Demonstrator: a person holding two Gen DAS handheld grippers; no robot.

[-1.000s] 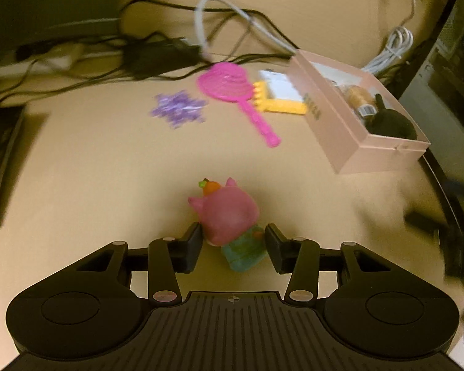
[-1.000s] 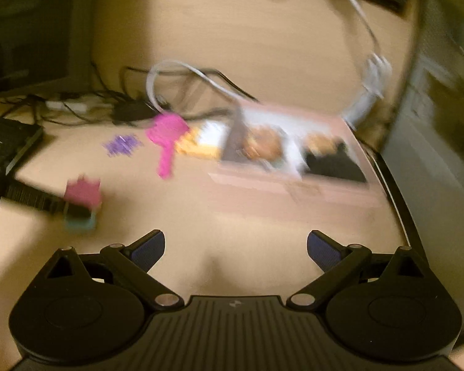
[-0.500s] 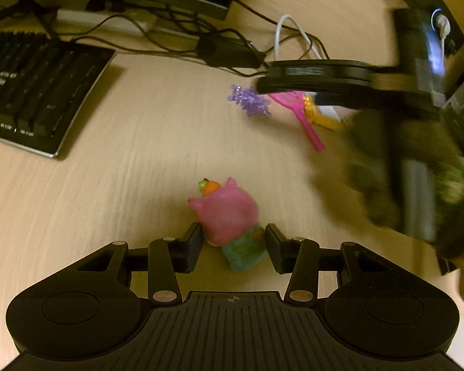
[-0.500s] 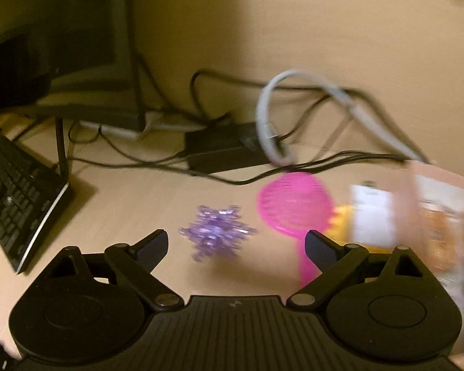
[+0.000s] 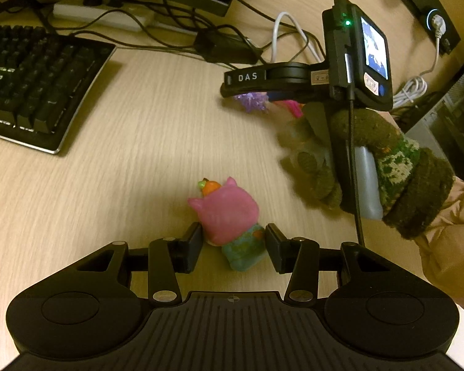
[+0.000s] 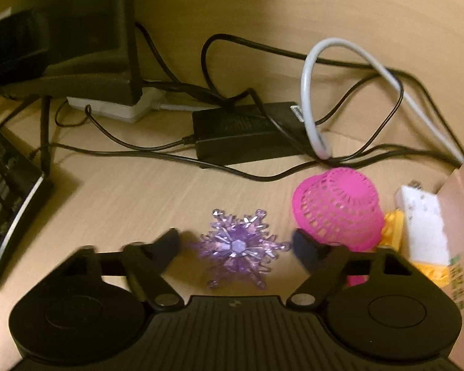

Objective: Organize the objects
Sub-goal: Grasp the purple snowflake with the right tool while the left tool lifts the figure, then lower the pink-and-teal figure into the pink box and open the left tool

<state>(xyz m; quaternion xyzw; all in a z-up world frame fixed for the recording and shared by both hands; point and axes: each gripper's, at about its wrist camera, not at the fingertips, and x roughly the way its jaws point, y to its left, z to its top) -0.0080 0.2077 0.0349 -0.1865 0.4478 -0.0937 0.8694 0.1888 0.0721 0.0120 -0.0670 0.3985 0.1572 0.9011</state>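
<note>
A pink pig toy [image 5: 225, 213] with a teal body sits between the pads of my left gripper [image 5: 233, 241], which is shut on it just above the wooden desk. A purple crystal snowflake [image 6: 241, 244] lies flat on the desk between the fingers of my right gripper [image 6: 235, 242]. Those jaws are closing around it, the left finger still a little apart from it. In the left wrist view the snowflake [image 5: 253, 102] peeks out under the right gripper's body, which a gloved hand [image 5: 371, 160] holds.
A pink mesh paddle [image 6: 337, 210], a yellow toy [image 6: 393, 225] and a white block [image 6: 423, 228] lie right of the snowflake, beside a pink box [image 6: 461, 216]. A power adapter [image 6: 247, 133], cables and a power strip [image 6: 114, 108] lie behind. A keyboard [image 5: 31, 86] sits at left.
My right gripper swung left from the box to the snowflake, came down, and its jaws narrowed around it. The left gripper carried the pig toy leftward towards the keyboard, then held still.
</note>
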